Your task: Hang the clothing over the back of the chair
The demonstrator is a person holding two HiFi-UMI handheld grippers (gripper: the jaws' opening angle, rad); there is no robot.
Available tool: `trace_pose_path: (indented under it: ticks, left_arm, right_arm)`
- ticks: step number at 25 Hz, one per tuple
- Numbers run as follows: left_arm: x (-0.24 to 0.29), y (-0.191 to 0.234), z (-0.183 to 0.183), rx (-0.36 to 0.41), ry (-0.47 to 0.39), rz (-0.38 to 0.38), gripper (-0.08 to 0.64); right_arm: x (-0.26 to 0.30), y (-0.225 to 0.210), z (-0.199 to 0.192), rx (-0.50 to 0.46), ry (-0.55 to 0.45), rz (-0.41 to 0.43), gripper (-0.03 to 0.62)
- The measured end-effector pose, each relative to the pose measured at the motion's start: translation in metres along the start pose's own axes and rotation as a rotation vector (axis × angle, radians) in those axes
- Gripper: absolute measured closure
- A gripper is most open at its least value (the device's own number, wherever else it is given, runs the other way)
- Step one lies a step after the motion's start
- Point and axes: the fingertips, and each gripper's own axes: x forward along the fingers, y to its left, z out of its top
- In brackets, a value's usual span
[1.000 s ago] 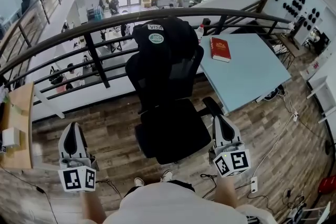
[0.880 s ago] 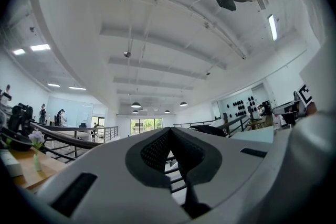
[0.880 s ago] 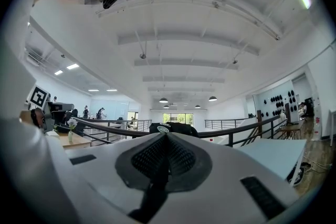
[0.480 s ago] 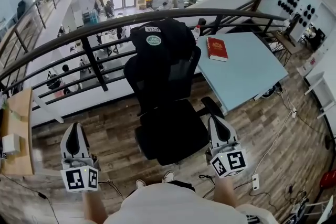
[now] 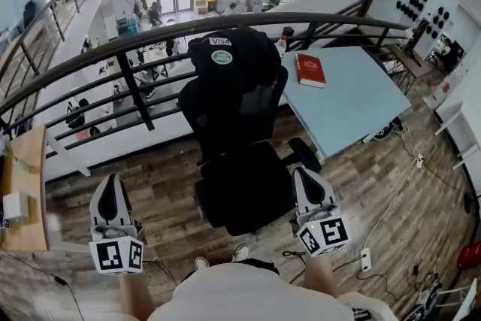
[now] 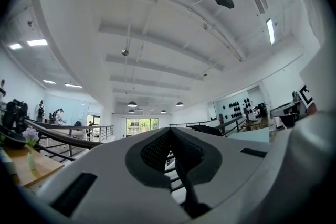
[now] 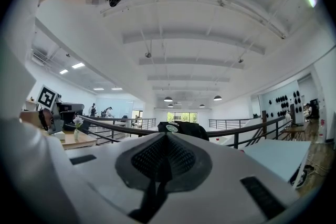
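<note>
Clothing [image 5: 225, 60]: draped over chair [image 5: 244, 188] back, frame centre.
Left tongs [image 5: 113, 180]: lower left, closed, empty.
Right tongs [image 5: 298, 173]: closed, empty.

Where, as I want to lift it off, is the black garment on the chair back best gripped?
Probably pinch the bunched fabric at the crest of the black garment, coming from above on the seat side. It drapes over the top of the chair back, so it should lift straight up; the railing stands close behind.
</note>
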Motion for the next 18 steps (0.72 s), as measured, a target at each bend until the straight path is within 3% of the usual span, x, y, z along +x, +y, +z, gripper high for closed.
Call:
trace_pose_path:
  ticks: [18]
  left_arm:
    - [-0.02, 0.007, -0.002, -0.002, 0.0, -0.009, 0.538]
  right_arm:
    - [-0.015, 0.025, -0.003, 0.005, 0.003, -0.002, 0.574]
